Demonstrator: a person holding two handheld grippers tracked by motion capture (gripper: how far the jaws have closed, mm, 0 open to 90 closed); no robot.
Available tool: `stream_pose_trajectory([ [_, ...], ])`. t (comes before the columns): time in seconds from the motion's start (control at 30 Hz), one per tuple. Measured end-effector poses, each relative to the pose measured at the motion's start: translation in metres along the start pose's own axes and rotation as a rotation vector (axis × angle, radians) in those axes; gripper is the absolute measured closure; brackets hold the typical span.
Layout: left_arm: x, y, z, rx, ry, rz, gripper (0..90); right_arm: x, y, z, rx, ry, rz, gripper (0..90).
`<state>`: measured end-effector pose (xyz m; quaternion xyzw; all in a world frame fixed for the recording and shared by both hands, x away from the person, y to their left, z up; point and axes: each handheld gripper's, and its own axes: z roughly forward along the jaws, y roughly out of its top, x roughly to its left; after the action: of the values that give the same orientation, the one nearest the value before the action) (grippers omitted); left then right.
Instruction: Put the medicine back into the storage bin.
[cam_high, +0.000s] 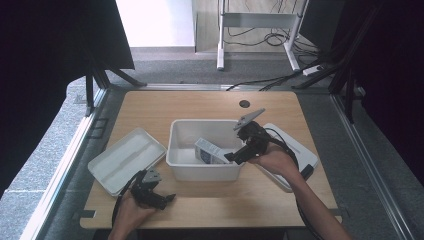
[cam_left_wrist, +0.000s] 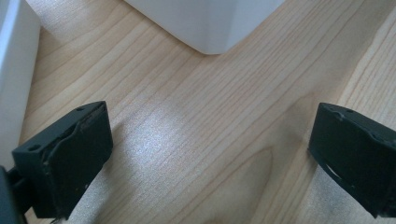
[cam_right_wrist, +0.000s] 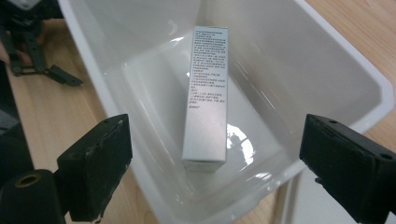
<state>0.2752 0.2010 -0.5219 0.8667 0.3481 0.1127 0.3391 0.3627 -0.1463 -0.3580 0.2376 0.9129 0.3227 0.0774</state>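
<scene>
The small box (cam_right_wrist: 205, 98) lies inside the white bin (cam_high: 172, 150) in the middle of the table (cam_high: 150, 105). It leans with one end on the bin floor and the other end up against a wall. Its long side runs from the right gripper (cam_right_wrist: 215, 172) toward the far wall. That gripper's jaws are spread wide with nothing between them. The left gripper (cam_left_wrist: 210, 158), near the table's front edge, is spread wide and empty too. The leaning box could slip and fall flat, or a jaw could bump the bin's rim.
</scene>
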Motion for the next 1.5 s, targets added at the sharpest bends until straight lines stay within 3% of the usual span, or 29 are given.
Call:
stream_pose_trajectory([
  [0.33,0.0,0.0,0.0,0.001,0.0,0.001,0.0,0.005,-0.037,-0.018,-0.065,-0.017,0.01,2.3],
  [0.7,0.0,0.0,0.0,-0.001,-0.001,-0.001,0.0,0.008,-0.078,-0.012,-0.107,-0.047,0.048,0.9],
  [1.1,-0.001,0.0,0.0,0.0,0.007,-0.004,0.0,0.015,-0.117,0.026,-0.121,-0.075,0.095,1.8],
  [1.5,-0.001,0.0,0.0,0.0,0.009,-0.006,0.0,0.022,-0.152,0.068,-0.075,-0.093,0.12,1.8],
])
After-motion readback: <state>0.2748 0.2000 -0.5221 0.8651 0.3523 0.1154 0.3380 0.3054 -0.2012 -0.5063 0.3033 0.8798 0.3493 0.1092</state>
